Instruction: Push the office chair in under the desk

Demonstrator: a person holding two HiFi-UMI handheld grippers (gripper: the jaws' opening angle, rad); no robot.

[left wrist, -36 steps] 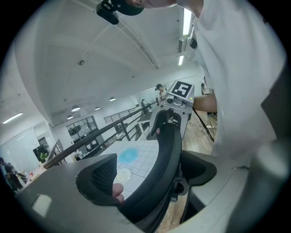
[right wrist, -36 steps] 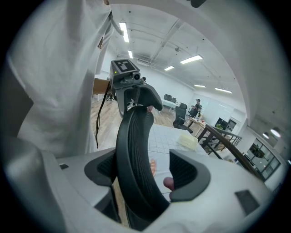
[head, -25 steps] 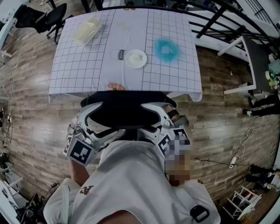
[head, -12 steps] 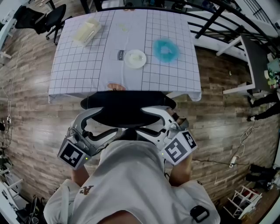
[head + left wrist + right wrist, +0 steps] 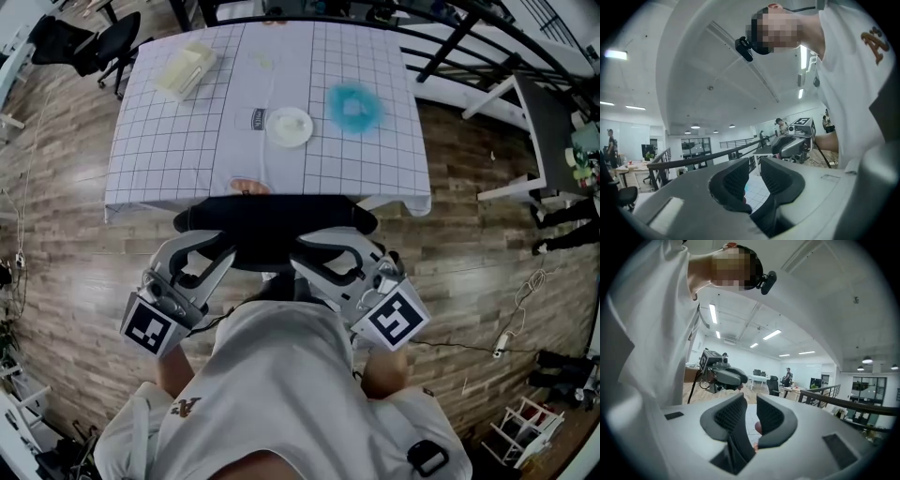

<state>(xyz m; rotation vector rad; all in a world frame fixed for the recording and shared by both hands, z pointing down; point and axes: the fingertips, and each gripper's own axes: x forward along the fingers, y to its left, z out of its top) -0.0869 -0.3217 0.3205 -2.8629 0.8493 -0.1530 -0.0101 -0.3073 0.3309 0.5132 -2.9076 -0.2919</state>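
The black office chair (image 5: pixel 272 225) stands at the near edge of the desk (image 5: pixel 169 159), which is covered by a white grid cloth; only the chair's backrest shows from above. My left gripper (image 5: pixel 217 255) and right gripper (image 5: pixel 314 253) reach its near rim side by side. Both have just been closing. In the left gripper view the left gripper (image 5: pixel 752 180) shows a narrow gap with the dark rim low between the pads. The right gripper view shows the right gripper (image 5: pixel 751 416) the same way. Both grippers are shut on the backrest rim.
On the desk lie a white dish (image 5: pixel 290 125), a cyan fluffy thing (image 5: pixel 355 106) and a cream box (image 5: pixel 187 67). Another office chair (image 5: pixel 112 42) stands at the far left. A black railing (image 5: pixel 469 37) and a white table (image 5: pixel 525 141) are to the right. The floor is wood.
Both grippers' jaws have narrowed from wide open onto the backrest rim. The marker cubes have swung outward and the hands have risen. The chair has not visibly moved.
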